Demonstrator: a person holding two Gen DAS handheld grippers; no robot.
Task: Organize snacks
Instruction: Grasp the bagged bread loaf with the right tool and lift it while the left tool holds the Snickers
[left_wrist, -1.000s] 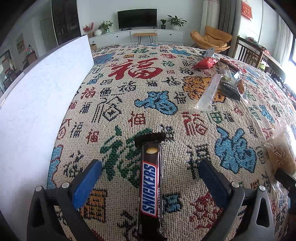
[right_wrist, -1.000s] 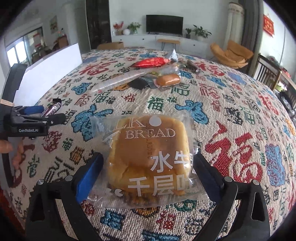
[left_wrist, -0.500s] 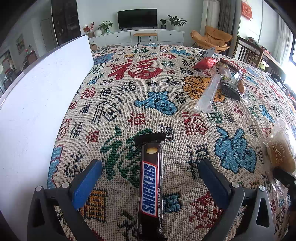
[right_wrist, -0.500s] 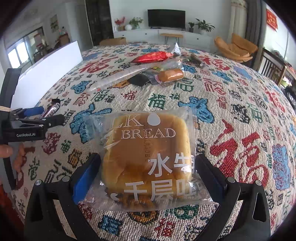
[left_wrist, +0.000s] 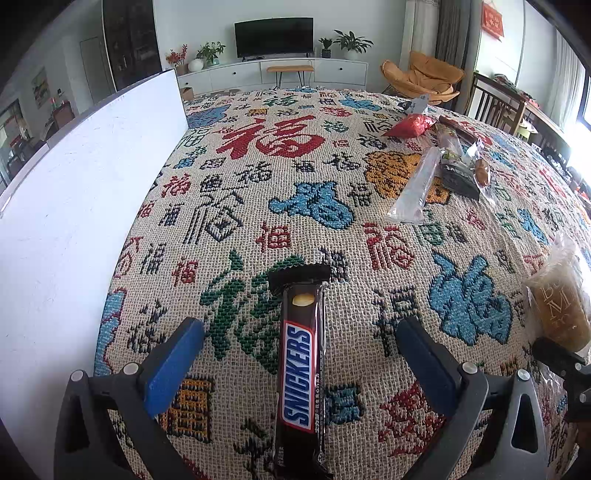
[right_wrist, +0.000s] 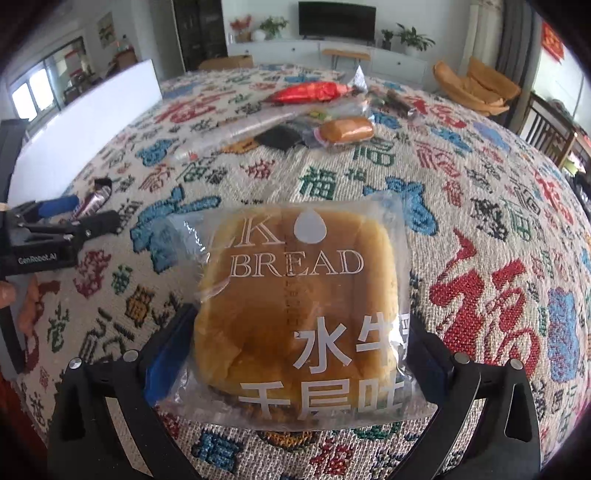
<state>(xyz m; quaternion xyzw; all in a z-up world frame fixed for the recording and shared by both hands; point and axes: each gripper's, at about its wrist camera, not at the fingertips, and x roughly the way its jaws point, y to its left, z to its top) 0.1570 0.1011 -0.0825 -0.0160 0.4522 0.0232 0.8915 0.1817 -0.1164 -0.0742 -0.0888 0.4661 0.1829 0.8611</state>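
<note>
**Fingers and task items**
- Left gripper (left_wrist: 299, 325): spread wide, holding nothing. Snickers bar (left_wrist: 301, 369) flat on the tablecloth (left_wrist: 314, 206), lengthwise between the pads at 6 o'clock, touching neither.
- Right gripper (right_wrist: 299, 325): spread equally wide. Bread packet (right_wrist: 299, 314) fills the gap at 6 o'clock, its loose wrapper overlapping both pads. Cannot tell whether the pads press the loaf itself.
- Remaining snacks heaped at 1 o'clock in the left wrist view: red packet (left_wrist: 410, 125), clear sleeve (left_wrist: 415, 188), dark packet (left_wrist: 456, 177).
- White board (left_wrist: 74, 206) along 9 o'clock.

**Hazards (judgement)**
- Soft loaf: likely to crush or dent under a hard close.
- Slack film: could be pinched alone, letting the packet sag or slide out on lifting.
- Glossy, narrow bar: may skate or rotate on the coarse weave if one pad arrives first.
- Grippers working near each other, the right one showing at 4 o'clock in the left wrist view: risk of a knock on lifting.

**Legible writing**
- "SNICKERS", white on blue, on the bar.
- "BREAD" beneath a partial "LK" on the packet, then Chinese characters 水牛 and 千层吐, cut off at the edge.
- "GenRobot.AI" on the left gripper body, at 9 o'clock in the right wrist view.
- 福 woven repeatedly into the cloth.
</note>
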